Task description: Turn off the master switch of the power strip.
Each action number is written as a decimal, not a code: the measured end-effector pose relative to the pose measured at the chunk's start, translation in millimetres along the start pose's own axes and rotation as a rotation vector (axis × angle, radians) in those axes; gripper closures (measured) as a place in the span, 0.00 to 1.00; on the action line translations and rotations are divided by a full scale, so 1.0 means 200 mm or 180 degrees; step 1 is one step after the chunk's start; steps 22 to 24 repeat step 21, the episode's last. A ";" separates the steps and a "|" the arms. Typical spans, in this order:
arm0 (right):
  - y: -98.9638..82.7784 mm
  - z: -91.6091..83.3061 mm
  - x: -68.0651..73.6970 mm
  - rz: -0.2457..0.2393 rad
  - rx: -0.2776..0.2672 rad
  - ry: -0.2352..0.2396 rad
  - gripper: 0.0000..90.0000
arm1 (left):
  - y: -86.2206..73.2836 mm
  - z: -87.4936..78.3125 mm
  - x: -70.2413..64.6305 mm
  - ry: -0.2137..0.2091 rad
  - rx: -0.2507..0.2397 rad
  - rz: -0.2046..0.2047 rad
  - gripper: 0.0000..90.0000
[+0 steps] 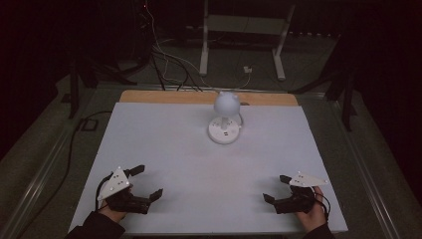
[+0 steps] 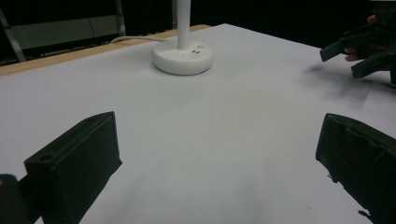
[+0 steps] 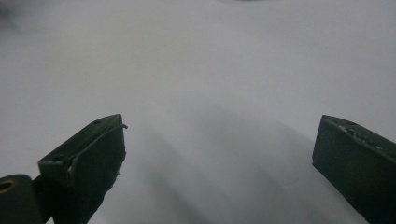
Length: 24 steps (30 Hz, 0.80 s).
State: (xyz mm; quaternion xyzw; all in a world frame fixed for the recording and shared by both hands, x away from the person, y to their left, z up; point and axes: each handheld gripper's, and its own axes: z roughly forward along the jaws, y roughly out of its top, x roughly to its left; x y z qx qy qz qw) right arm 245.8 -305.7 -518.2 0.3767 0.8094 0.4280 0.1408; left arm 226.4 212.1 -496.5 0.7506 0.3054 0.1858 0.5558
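Observation:
A small white desk lamp point(image 1: 225, 105) with a round head stands on a round white base point(image 1: 224, 130) at the far middle of the white table point(image 1: 164, 144). Its base point(image 2: 182, 58) and stem also appear in the left gripper view. My left gripper point(image 1: 147, 182) rests at the near left of the table, open and holding nothing. My right gripper point(image 1: 276, 188) rests at the near right, likewise open and holding nothing. In the left gripper view the right gripper point(image 2: 350, 53) appears far off at the upper right. Both sets of jaws stand wide apart over bare table.
A white cord point(image 1: 242, 117) runs from the lamp base over the table's far wooden edge point(image 1: 164, 96). Beyond the table, cables lie on the dark floor and a white frame's legs point(image 1: 204, 45) stand. The room is dim.

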 end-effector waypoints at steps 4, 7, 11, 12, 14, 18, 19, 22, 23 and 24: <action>0.00 0.02 0.01 -0.0038 0.0030 0.0012 0.03 | 0.00 0.00 0.00 0.0001 0.0005 -0.0002 0.00; 0.01 0.02 0.01 -0.0074 0.0033 0.0008 0.03 | 0.00 0.00 0.00 -0.0001 0.0005 -0.0015 0.00; 0.01 0.02 0.01 -0.0084 0.0015 -0.0023 0.03 | 0.00 0.00 0.00 0.0015 0.0029 -0.0002 0.00; 0.01 0.02 0.01 -0.0092 0.0009 -0.0026 0.03 | 0.00 0.00 0.00 0.0010 0.0024 -0.0001 0.00; 0.01 0.02 0.01 -0.0092 -0.0008 -0.0023 0.03 | 0.00 0.00 0.00 0.0010 0.0025 -0.0016 0.00; 0.01 0.02 0.01 -0.0086 -0.0010 -0.0014 0.03 | 0.00 0.00 0.00 0.0007 0.0024 -0.0014 0.00; 0.01 0.02 0.01 -0.0078 -0.0013 -0.0011 0.03 | 0.00 0.00 0.00 0.0007 0.0027 -0.0019 0.00; 0.01 0.02 0.01 -0.0066 -0.0017 -0.0009 0.03 | 0.00 0.01 0.00 0.0007 0.0029 -0.0010 0.00; 0.01 0.02 0.01 -0.0066 -0.0017 -0.0009 0.03 | 0.00 0.01 0.00 0.0007 0.0029 -0.0010 0.00; 0.01 0.02 0.01 -0.0066 -0.0017 -0.0009 0.03 | 0.00 0.01 0.00 0.0007 0.0029 -0.0010 0.00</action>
